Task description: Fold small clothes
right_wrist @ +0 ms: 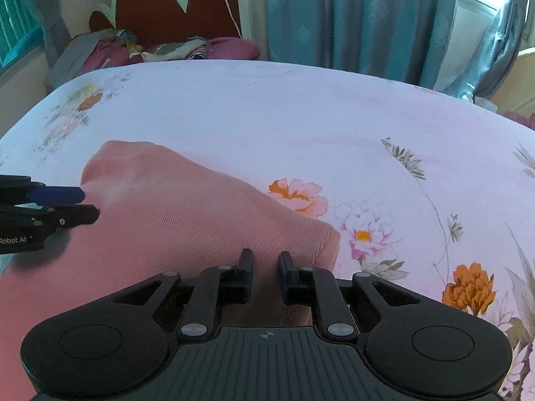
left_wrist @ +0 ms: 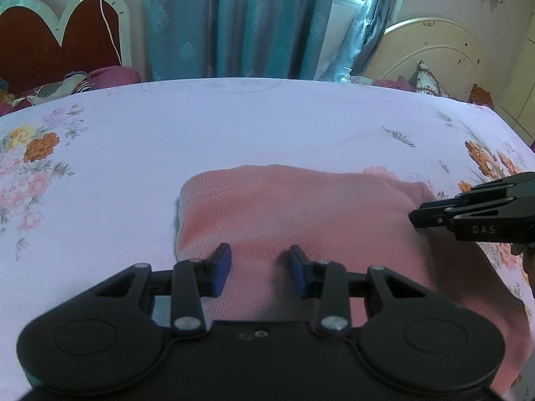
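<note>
A pink ribbed garment (left_wrist: 301,214) lies folded over on the floral bed sheet (left_wrist: 234,127); it also shows in the right wrist view (right_wrist: 187,220). My left gripper (left_wrist: 260,257) is open, its blue pads over the garment's near left part, holding nothing. My right gripper (right_wrist: 265,260) is open with a narrower gap, above the garment's near right corner, holding nothing. Each gripper shows from the side in the other's view, the right one (left_wrist: 414,215) at the garment's right edge, the left one (right_wrist: 88,204) at its left.
The white floral sheet (right_wrist: 334,127) spreads around the garment. A red and white headboard (left_wrist: 63,26) with piled clothes (right_wrist: 174,50) stands behind at left. Teal curtains (left_wrist: 240,20) hang at the back. A cream headboard (left_wrist: 434,46) stands at the far right.
</note>
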`<state>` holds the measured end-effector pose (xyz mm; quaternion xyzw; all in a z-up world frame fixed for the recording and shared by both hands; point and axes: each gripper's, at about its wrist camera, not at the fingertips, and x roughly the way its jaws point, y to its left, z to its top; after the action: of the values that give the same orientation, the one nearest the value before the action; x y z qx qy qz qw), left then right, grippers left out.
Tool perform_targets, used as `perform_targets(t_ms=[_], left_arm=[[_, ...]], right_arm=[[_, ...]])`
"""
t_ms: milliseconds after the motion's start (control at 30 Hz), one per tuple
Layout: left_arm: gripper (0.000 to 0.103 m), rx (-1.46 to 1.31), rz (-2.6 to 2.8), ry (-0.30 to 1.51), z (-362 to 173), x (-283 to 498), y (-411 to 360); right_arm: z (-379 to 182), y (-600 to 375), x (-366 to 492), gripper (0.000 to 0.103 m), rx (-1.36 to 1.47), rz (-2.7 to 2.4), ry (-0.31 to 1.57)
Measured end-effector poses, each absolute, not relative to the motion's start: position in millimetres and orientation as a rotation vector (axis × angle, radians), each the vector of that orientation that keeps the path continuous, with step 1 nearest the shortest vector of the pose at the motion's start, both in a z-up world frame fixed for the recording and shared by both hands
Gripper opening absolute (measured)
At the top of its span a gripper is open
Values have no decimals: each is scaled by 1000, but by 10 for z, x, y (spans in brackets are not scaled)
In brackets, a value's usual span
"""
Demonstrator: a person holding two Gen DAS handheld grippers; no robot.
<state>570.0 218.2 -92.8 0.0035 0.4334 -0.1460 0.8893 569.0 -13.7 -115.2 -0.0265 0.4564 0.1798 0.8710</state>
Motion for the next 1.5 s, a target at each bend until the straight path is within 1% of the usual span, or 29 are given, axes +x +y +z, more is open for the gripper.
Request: perform_targets(t_ms=[100, 167, 200, 233, 333, 433, 500, 567, 633, 733, 833, 900, 967, 1033, 1067, 1100, 1133, 1233, 1333, 1400, 1433, 1467, 1500], left_arm=[[34, -13, -289, 872, -757, 5595, 2217], [33, -60, -311, 796, -522, 5337, 2299], [31, -82, -313, 783, -456, 5209, 2329], [28, -92, -327, 784, -444, 5110, 2335], [27, -63, -375, 830, -578, 4869, 2249], [27, -33, -381, 884, -803, 4836, 2140], [27, -21, -369, 877, -871, 4855, 2116], [27, -62, -357, 887, -867, 4884, 2153], [25, -61, -358, 879, -786, 4827, 2163], [25, -68, -380, 846, -631, 4533, 2196], [25, -107, -397, 846, -621, 4217, 2250], [25, -99, -388, 872, -728, 4098, 2222], [25, -109, -378, 901, -863, 4077, 2213], [25, -115, -358, 896, -981, 4091, 2192], [25, -122, -348, 892, -1013, 4099, 2188], [25, -136, -343, 888, -1021, 4095, 2184], [23, -140, -333, 882, -1021, 4098, 2185], [23, -141, -326, 877, -1026, 4045, 2193], [23, -133, -308, 881, -1001, 4007, 2166], [21, -124, -296, 884, -946, 3963, 2126], [23, -116, -293, 881, -917, 3940, 2108], [33, -107, -291, 880, -899, 3910, 2089], [36, -95, -286, 878, -882, 3875, 2064]], right_arm=[[-950, -131, 5548, 14, -62, 372, 926], [-777, -158, 5342, 14, -62, 408, 885], [-716, -168, 5216, 14, -70, 433, 875], [-691, -160, 5120, 14, -84, 453, 877], [-724, -129, 4861, 14, -149, 505, 885], [-977, -86, 4822, 14, -257, 433, 934], [-1113, -161, 4880, 14, -228, 392, 955], [-1090, -197, 4884, 14, -168, 374, 961], [-997, -170, 4796, 14, -192, 348, 932], [-741, -205, 4527, 14, -167, 387, 869], [-617, -184, 4208, 14, -175, 497, 851], [-660, -109, 4087, 14, -229, 547, 858], [-818, -63, 4072, 14, -312, 525, 855], [-977, -102, 4149, 13, -314, 482, 869], [-1024, -137, 4207, 13, -299, 455, 873], [-1050, -155, 4241, 5, -292, 437, 874], [-1068, -174, 4269, 1, -282, 426, 872], [-1097, -240, 4325, 0, -224, 412, 881], [-1091, -236, 4298, 0, -234, 406, 873], [-1028, -258, 4262, 0, -208, 404, 874], [-969, -284, 4223, 0, -191, 402, 863], [-913, -308, 4187, 0, -175, 395, 848], [-856, -340, 4136, 1, -163, 377, 830]])
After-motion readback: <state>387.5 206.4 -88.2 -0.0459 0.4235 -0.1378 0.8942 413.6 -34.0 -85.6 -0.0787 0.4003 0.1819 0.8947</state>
